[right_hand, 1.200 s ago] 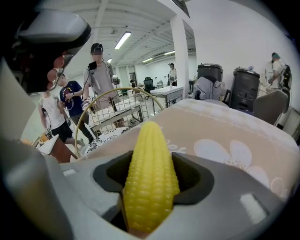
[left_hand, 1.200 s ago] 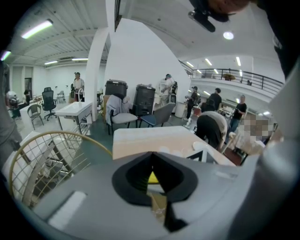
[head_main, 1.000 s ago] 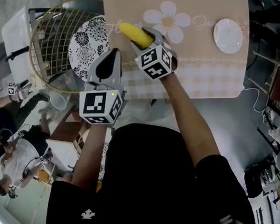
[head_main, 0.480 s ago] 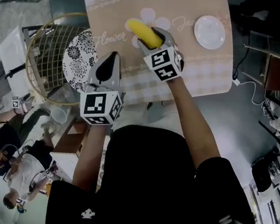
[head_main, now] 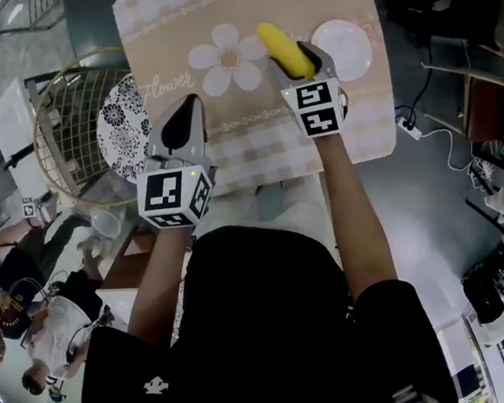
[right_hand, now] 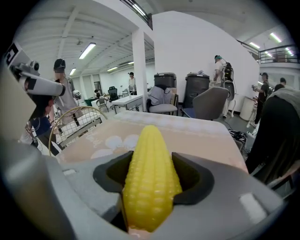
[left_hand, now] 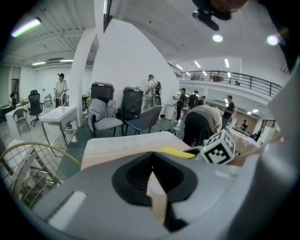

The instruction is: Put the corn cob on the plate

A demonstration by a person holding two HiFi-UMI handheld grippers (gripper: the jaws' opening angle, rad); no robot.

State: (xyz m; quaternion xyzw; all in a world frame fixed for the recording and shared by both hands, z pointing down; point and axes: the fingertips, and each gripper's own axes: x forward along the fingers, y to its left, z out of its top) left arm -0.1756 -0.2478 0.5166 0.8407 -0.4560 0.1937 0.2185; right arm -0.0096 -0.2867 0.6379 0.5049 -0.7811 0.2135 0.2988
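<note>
Yellow corn (head_main: 283, 47) aloft beside the plate (head_main: 349, 45)
The right gripper (head_main: 298, 63) clamps its thicker half; the left gripper (head_main: 182, 110) is closed on nothing. The corn looks light, stiff and bumpy, so this broad hold should stay secure

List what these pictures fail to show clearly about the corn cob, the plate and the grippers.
- Lower end of the corn cob: right gripper view, buried inside the right gripper.
- Near edge of the white plate: head view, covered by corn cob and right gripper.
- The corn cob's height above the table: head view looks steeply down, unclear.
- Most of the table: left gripper view, blocked by the left gripper itself.
</note>
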